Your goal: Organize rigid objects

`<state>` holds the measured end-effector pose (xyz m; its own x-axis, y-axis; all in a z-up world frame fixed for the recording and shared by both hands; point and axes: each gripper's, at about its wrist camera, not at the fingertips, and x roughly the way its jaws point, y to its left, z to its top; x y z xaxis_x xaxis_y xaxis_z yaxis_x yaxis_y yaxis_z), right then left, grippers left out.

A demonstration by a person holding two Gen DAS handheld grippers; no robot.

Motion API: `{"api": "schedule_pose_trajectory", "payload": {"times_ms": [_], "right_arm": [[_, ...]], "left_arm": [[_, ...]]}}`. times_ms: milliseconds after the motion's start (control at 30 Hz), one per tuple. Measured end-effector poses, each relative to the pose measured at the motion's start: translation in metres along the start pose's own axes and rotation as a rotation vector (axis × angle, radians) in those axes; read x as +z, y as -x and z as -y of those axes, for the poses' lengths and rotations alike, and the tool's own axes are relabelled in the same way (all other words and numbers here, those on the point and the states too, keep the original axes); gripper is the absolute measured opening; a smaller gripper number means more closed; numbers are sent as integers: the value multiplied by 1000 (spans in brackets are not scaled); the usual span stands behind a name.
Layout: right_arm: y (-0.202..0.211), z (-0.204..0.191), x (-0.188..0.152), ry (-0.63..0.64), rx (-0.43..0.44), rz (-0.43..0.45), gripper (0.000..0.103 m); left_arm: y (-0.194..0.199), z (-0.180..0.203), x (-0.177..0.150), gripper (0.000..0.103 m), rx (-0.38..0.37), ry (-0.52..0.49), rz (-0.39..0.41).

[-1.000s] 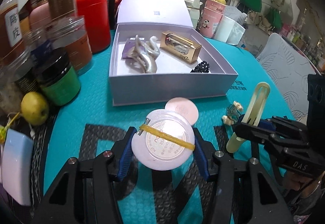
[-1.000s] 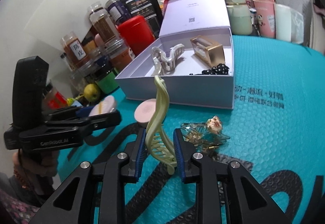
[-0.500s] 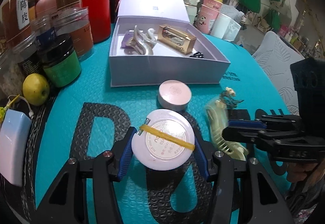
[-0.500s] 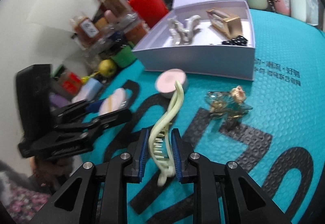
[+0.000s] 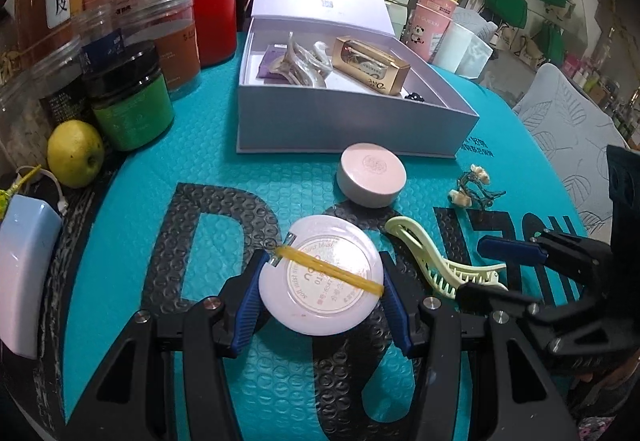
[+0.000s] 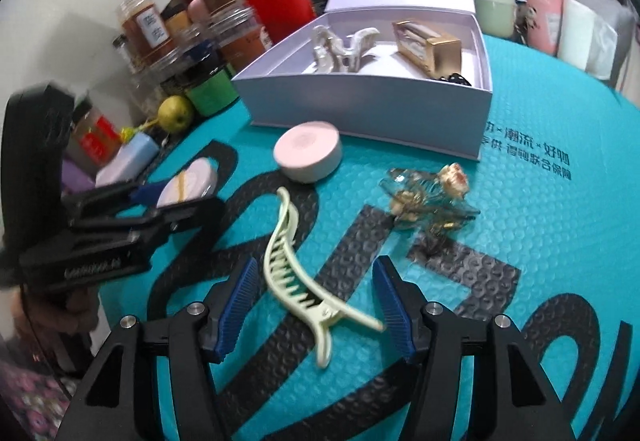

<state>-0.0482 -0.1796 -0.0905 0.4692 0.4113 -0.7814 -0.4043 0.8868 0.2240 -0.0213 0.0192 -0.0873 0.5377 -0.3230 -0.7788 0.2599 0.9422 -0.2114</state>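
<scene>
My left gripper [image 5: 320, 289] is shut on a round white compact [image 5: 320, 275] with a yellow band across it; it also shows in the right wrist view [image 6: 186, 181]. My right gripper [image 6: 316, 305] is open, and a pale green hair clip [image 6: 296, 281] lies on the teal mat between its fingers; the clip also shows in the left wrist view [image 5: 436, 265]. An open lilac box [image 5: 344, 137] at the back holds a silver claw clip [image 5: 298, 61], a gold box [image 5: 372, 63] and a black dotted item [image 5: 414, 96].
A pink round case [image 5: 372, 179] and a flowered clear hair clip [image 6: 430, 201] lie on the mat before the box. Jars [image 5: 132, 97], a red canister [image 5: 208, 21] and a lemon [image 5: 74, 153] crowd the left. Cups [image 5: 434, 21] stand behind the box.
My right gripper has opened and let go of the green hair clip, which now lies flat on the mat. Both grippers have pulled back from the box. The left still holds the compact.
</scene>
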Motion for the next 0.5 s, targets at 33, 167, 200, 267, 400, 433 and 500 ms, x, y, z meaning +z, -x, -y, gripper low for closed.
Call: {"api": "schedule_pose_trajectory", "payload": {"times_ms": [33,167,200,267,400,433,500], "right_arm": [[-1,-1,-2,8,-10,-4,60],[-1,-1,-6,7,-31,4,60],[-1,0,-7,5,-32,6,60],[-2,-1,-7,6,-35,9,60],[-3,-6,-7,36,-32,-1,60],[-3,-7,-6,43,-22,-4,60],[-5,-9,-6,57,-23,-8,58]], "left_arm": [[0,0,-1,53,-3,0,-2],[1,-1,-1,53,-3,2,3],[1,-1,-1,53,-3,3,3],[1,-2,-1,53,-4,4,1],[1,-1,-1,53,-6,2,-4],[1,-1,0,53,-5,2,-4],[1,-1,0,53,-5,5,-5]]}}
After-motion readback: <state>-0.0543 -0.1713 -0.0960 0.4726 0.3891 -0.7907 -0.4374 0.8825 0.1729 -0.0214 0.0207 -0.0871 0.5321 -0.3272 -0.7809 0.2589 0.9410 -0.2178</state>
